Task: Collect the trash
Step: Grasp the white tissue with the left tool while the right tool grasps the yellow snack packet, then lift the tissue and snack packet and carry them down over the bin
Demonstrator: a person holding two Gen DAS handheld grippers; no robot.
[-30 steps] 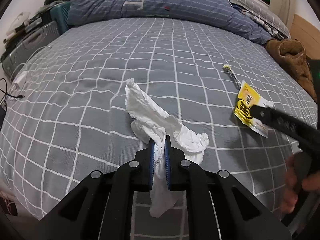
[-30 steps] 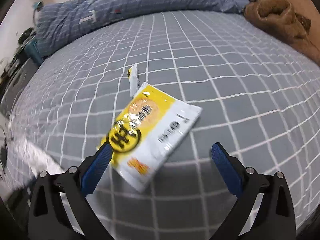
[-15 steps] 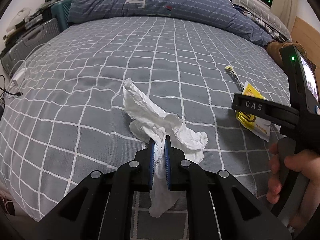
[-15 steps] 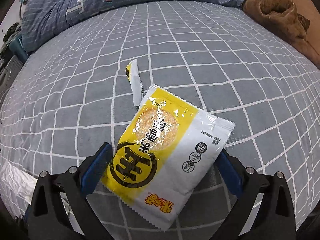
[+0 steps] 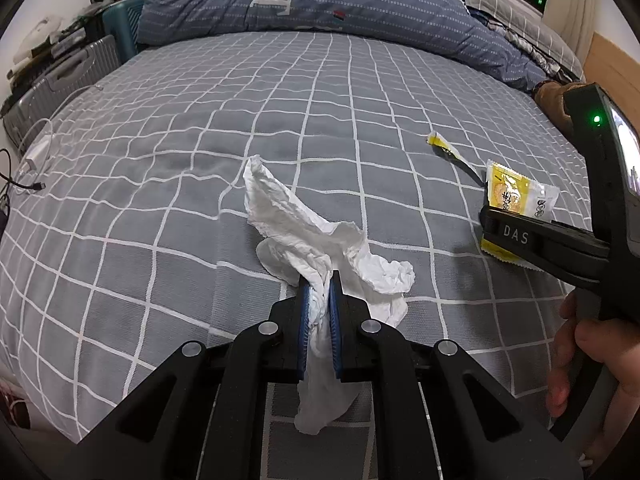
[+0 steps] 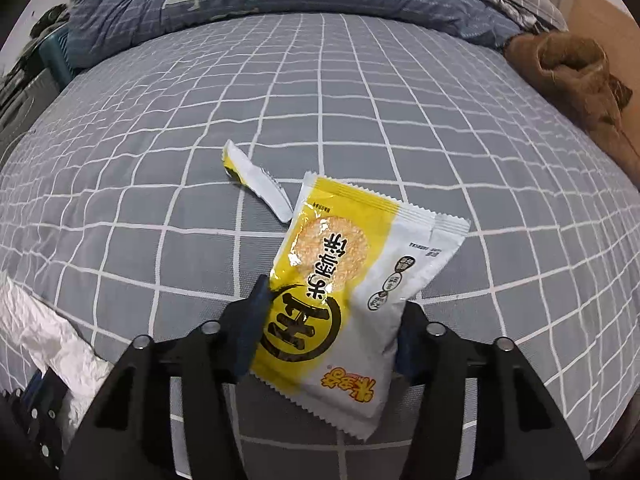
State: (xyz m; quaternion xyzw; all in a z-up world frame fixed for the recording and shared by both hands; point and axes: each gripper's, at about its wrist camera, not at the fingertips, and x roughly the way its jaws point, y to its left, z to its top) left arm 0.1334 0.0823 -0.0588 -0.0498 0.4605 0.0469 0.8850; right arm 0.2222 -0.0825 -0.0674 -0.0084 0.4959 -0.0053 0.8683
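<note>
On a bed (image 5: 168, 184) with a grey grid-pattern cover, the left gripper (image 5: 319, 294) has its fingers clenched on a crumpled white tissue (image 5: 304, 236). To the right, the right gripper (image 6: 330, 316) has just been closing its fingers around a yellow and white snack wrapper (image 6: 352, 276), its blue pads at the wrapper's two side edges. A torn wrapper strip (image 6: 258, 180) lies just beyond it.

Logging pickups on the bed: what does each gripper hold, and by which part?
The left gripper pinches the white tissue near its bunched lower part. The right gripper's jaws, just closing, flank the yellow snack wrapper's lower half; grip uncertain.
</note>
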